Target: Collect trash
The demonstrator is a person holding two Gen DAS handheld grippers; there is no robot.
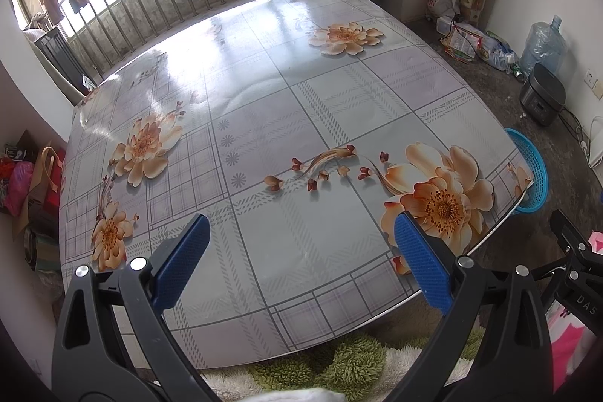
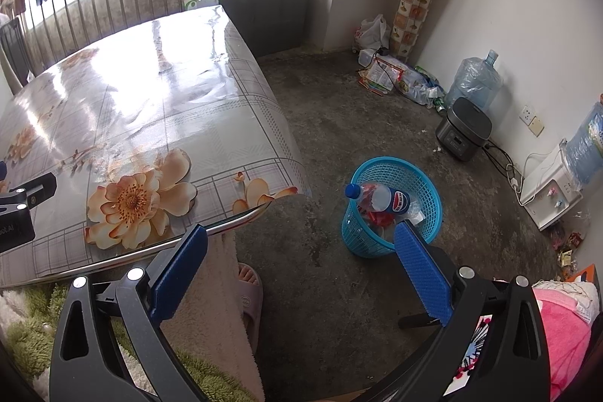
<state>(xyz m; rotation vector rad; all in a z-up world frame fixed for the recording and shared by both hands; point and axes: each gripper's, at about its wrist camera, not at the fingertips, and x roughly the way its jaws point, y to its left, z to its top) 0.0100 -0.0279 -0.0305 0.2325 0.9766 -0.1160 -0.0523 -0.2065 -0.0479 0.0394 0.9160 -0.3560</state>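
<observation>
A blue mesh trash basket (image 2: pixel 392 210) stands on the concrete floor right of the table. It holds a clear plastic bottle (image 2: pixel 378 199) with a blue cap and label, plus red and clear wrappers. The basket's rim also shows past the table's right edge in the left wrist view (image 1: pixel 529 172). My right gripper (image 2: pixel 301 247) is open and empty above the floor, left of and nearer than the basket. My left gripper (image 1: pixel 301 236) is open and empty over the near part of the floral table (image 1: pixel 286 108).
The table (image 2: pixel 150 108) fills the left of the right wrist view. A rice cooker (image 2: pixel 465 132), water jugs (image 2: pixel 475 81), floor litter (image 2: pixel 395 78) and a white dispenser (image 2: pixel 546 191) line the right wall. A slippered foot (image 2: pixel 248 285) stands below the table edge.
</observation>
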